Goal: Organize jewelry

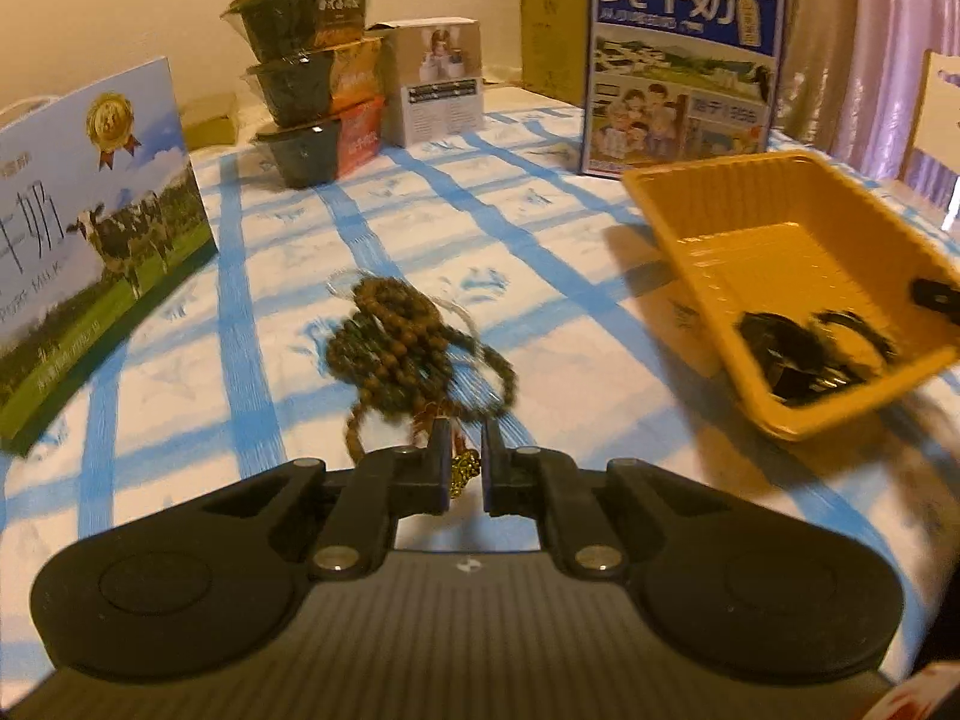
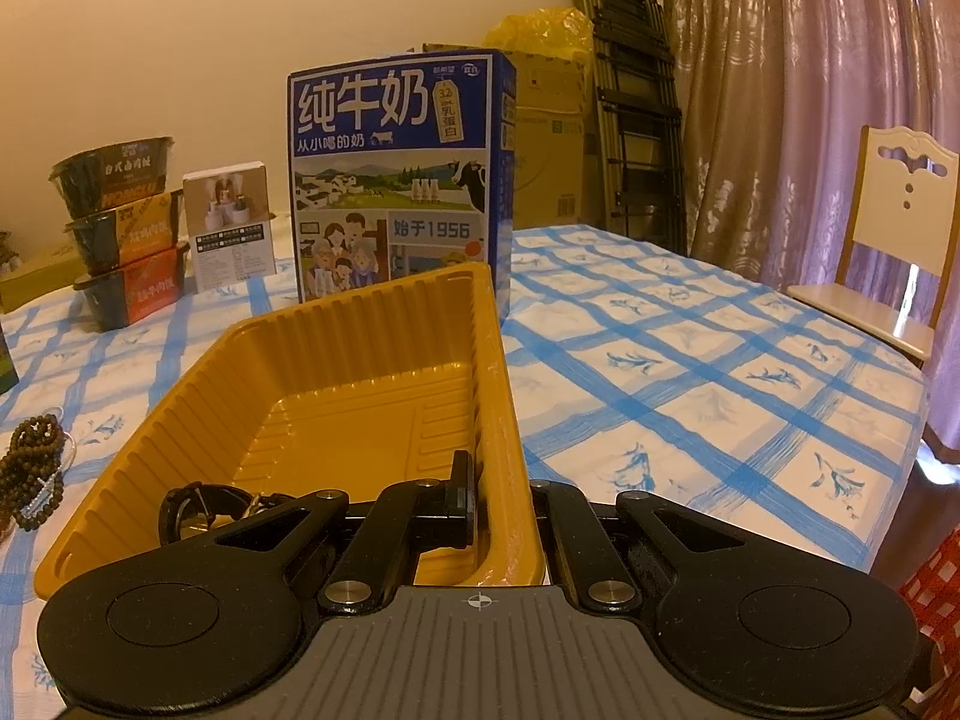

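A heap of brown bead strands (image 1: 408,348) lies on the blue-checked cloth, also at the left edge of the right wrist view (image 2: 36,468). My left gripper (image 1: 465,462) is just in front of it, its narrow jaws shut on the strand's gold knot (image 1: 463,471) and cord; the nearest beads look blurred. My right gripper (image 2: 501,504) is shut on the near wall of a yellow plastic tray (image 2: 360,372), one finger (image 2: 462,498) inside and the other hidden behind the wall. Dark watches or bands (image 2: 198,510) lie in the tray's near corner. In the left wrist view the tray (image 1: 768,240) stands to the right, tilted.
A blue milk carton (image 2: 396,180) stands right behind the tray. Another carton (image 1: 90,240) stands at the left. Stacked black bowls (image 1: 312,84) and a small box (image 1: 441,81) line the back. A chair (image 2: 888,252), folding ladder (image 2: 636,120) and curtains are beyond the table's right edge.
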`<action>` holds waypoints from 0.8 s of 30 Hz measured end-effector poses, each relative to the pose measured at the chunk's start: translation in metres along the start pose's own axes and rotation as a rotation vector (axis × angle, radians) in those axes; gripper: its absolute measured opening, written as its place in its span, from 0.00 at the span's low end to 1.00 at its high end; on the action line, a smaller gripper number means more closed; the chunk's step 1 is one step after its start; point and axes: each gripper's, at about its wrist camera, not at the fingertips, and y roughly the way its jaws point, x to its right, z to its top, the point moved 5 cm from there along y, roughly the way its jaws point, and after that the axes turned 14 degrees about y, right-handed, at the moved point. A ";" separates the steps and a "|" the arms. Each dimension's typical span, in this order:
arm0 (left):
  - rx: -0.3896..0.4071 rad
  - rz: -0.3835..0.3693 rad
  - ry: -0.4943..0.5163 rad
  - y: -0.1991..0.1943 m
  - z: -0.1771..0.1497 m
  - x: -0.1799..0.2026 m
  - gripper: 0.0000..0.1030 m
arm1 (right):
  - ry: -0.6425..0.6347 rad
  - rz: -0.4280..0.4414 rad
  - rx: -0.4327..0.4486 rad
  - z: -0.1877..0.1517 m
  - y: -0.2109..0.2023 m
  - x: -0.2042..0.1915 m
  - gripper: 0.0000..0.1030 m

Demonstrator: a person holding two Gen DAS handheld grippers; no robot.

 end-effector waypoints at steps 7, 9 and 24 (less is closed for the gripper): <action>-0.069 -0.085 0.011 -0.021 -0.028 0.027 0.08 | 0.002 0.001 0.000 0.000 0.000 0.000 0.05; -0.091 -0.088 0.014 -0.021 -0.035 0.030 0.10 | 0.002 0.001 0.000 0.000 0.000 0.000 0.05; -0.166 0.005 -0.047 0.016 -0.029 0.004 0.24 | 0.002 0.000 -0.001 -0.001 -0.001 0.000 0.05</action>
